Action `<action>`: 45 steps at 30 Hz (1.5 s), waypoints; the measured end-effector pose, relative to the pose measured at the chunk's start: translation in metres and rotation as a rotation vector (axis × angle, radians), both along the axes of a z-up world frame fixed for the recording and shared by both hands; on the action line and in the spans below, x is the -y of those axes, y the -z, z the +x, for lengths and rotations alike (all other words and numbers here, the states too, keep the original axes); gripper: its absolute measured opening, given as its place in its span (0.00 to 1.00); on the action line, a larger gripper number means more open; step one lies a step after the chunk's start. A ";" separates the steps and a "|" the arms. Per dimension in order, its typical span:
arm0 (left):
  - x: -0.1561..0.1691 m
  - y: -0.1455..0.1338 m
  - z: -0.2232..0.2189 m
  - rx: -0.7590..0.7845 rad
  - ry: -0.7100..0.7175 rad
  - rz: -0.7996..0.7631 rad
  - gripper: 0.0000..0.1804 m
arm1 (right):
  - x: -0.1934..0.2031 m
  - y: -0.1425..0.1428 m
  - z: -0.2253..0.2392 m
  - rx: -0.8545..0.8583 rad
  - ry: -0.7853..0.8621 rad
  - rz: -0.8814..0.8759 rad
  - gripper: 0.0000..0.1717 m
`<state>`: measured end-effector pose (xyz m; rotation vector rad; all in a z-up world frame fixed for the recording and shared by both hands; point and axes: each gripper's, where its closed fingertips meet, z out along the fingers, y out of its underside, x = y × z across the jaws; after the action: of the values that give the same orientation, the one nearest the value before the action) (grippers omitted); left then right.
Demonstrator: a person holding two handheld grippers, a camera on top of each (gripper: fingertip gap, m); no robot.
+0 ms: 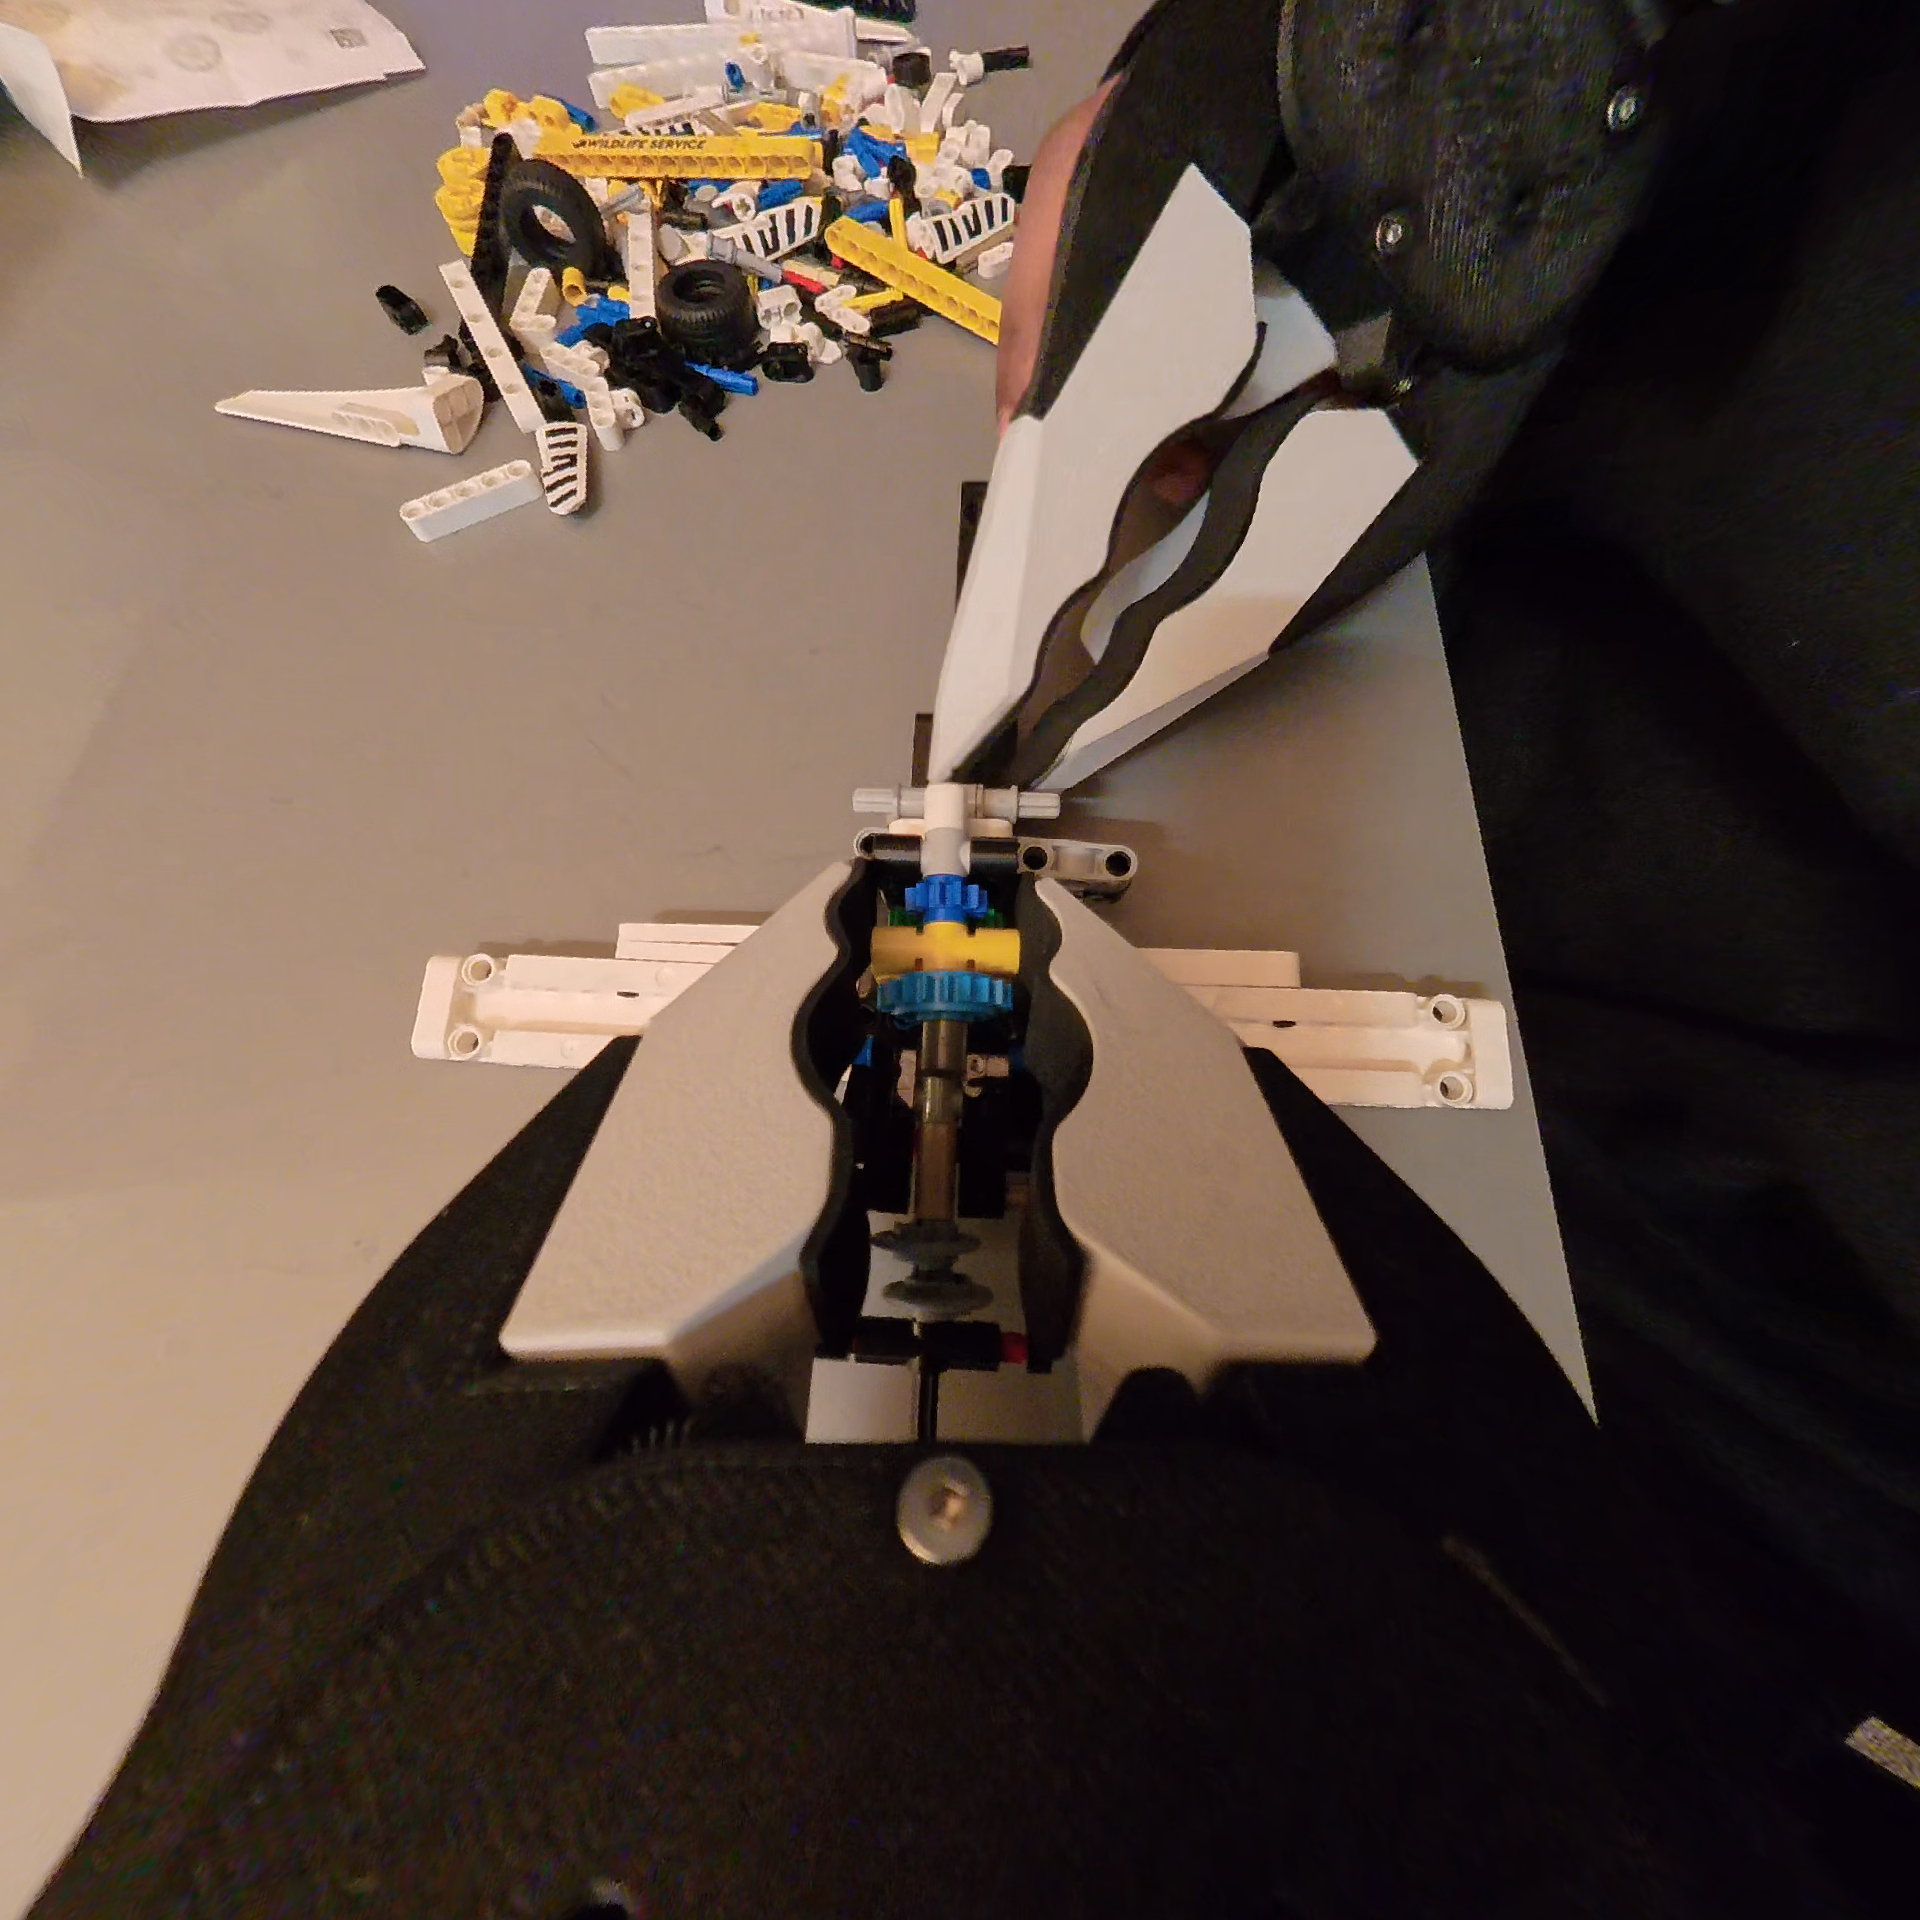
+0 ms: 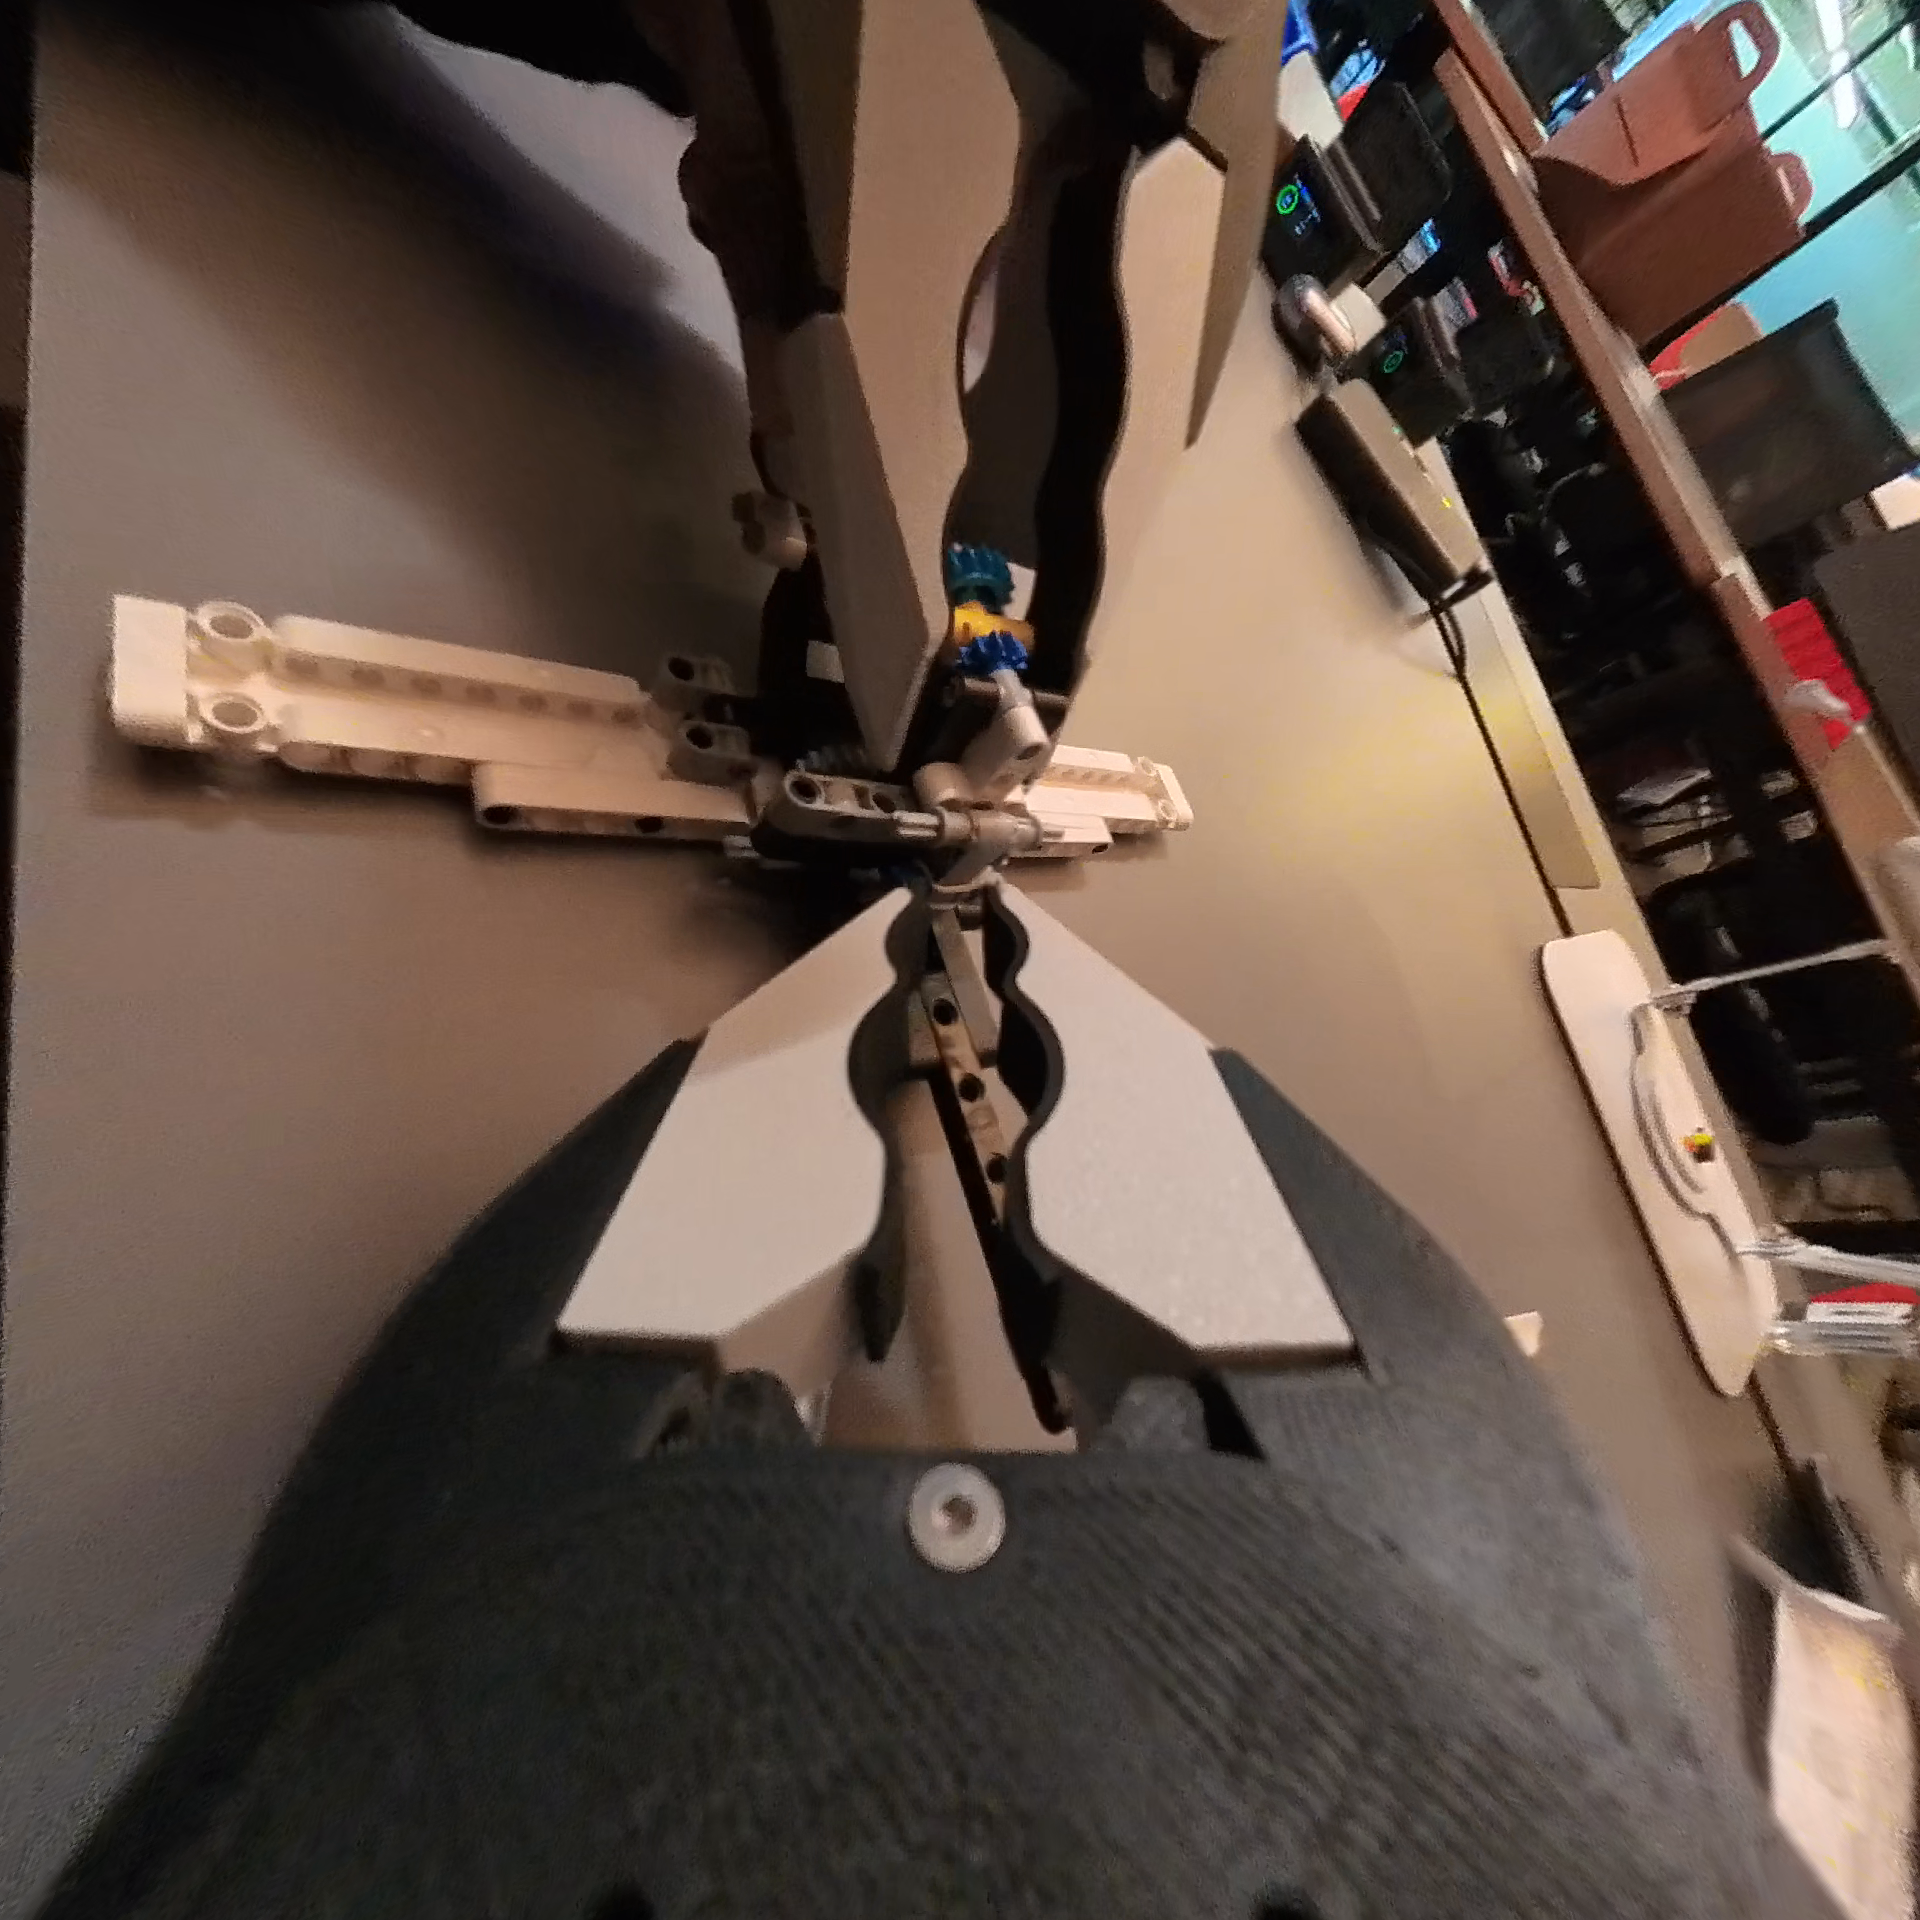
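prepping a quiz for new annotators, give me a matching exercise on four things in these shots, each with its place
Things:
1. yellow collar
2. loose brick pile
3. white paper sheets
4. right gripper

Places:
A. far top left corner of the table
B. between the left gripper fingers, between two blue gears
C. tips at the grey cross connector
D. spread on the grey table, beyond the model

Pairs: 1-B, 2-D, 3-A, 4-C

Loose pile of building-toy parts (image 1: 717, 218) on grey table (image 1: 260, 727), two black tyres (image 1: 551, 223) among them; printed sheet (image 1: 208, 52) beyond.
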<state>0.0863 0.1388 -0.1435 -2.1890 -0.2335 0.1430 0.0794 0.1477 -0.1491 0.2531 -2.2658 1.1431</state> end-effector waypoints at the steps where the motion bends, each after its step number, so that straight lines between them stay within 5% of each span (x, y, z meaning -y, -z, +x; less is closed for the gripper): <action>1: 0.000 0.000 0.000 -0.001 0.001 0.000 0.14 | 0.000 0.000 0.001 -0.008 -0.009 0.007 0.04; 16: 0.000 0.000 0.000 -0.004 0.005 0.008 0.14 | 0.000 0.005 0.004 0.001 -0.282 0.150 0.02; 33: 0.000 0.000 -0.001 -0.011 -0.002 0.002 0.14 | -0.008 0.009 0.003 0.032 -0.220 0.174 0.00; 40: 0.002 0.000 0.014 -0.004 0.089 -0.007 0.14 | -0.014 -0.012 -0.014 0.188 -0.065 -0.055 0.00; 45: 0.006 0.001 0.030 0.041 0.172 -0.022 0.14 | -0.016 -0.016 0.001 0.528 -0.125 -0.149 0.09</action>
<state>0.1163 0.1329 -0.1440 -2.2238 -0.0661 0.0044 0.0805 0.1638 -0.1334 0.0329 -2.6211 1.5855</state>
